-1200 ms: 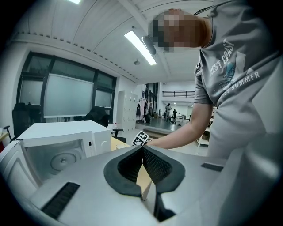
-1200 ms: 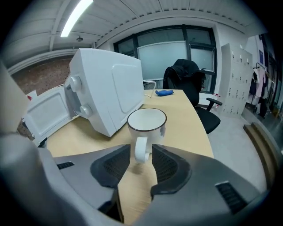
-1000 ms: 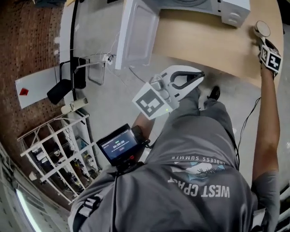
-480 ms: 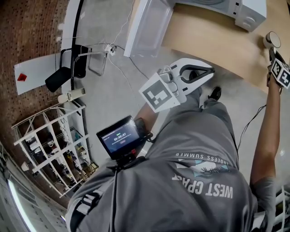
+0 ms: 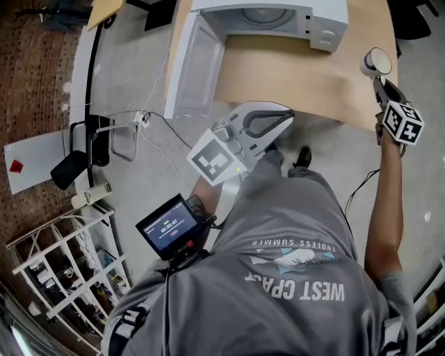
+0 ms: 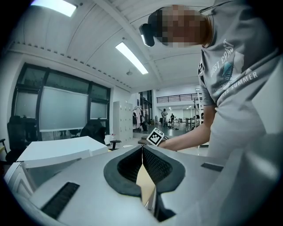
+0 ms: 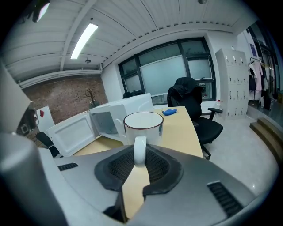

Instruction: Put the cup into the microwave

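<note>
Over the desk's (image 5: 292,76) right edge, the right hand-held gripper (image 7: 139,161) pinches the cup (image 7: 143,125) by its handle (image 7: 139,148); stiff, probably ceramic, breakable, best gripped there. Meanwhile the left hand-held gripper (image 6: 142,154) is pressed together, empty.

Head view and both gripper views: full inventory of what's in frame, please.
cup: 1, white with dark rim, held by its handle
microwave: 1, white, door open, on the table
table: 1, light wood, ahead of the person
office chair: 1, black, beside the table
wire rack: 1, white, on the floor, head view's left
screen: 1, black, at the person's waist
left gripper: 1, grey, jaws together, empty
right gripper: 1, grey, shut on the cup handle
</note>
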`<state>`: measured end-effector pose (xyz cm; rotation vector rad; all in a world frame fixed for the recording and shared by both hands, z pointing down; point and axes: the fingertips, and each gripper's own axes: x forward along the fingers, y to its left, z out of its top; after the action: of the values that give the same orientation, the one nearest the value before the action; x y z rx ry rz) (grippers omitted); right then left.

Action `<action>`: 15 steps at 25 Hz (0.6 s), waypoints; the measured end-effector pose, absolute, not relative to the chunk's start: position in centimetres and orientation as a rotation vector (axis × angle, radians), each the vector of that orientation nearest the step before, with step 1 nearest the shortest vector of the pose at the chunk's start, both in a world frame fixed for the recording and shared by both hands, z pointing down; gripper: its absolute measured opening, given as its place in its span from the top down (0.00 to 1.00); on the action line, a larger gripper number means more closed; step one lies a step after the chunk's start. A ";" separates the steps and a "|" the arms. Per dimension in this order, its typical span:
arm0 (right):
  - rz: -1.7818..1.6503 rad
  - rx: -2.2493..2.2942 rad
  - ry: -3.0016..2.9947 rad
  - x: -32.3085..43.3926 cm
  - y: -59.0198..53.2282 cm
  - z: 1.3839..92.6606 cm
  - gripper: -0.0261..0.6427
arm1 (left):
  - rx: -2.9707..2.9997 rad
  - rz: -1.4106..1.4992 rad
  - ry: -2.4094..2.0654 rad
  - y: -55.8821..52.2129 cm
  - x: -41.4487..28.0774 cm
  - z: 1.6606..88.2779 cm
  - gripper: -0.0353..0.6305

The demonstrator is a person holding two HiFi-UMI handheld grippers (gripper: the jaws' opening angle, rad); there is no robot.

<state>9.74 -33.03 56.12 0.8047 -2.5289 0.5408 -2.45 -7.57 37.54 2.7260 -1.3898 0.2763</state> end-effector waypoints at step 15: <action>0.325 0.454 -2.740 9.4 -21.0 37.9 0.86 | 2.823 0.165 -1.375 -8.5 -0.5 33.8 0.91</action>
<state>9.40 -21.00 37.90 0.4541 -2.7398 0.3247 -0.49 -8.47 33.76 2.8228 -1.3747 0.1645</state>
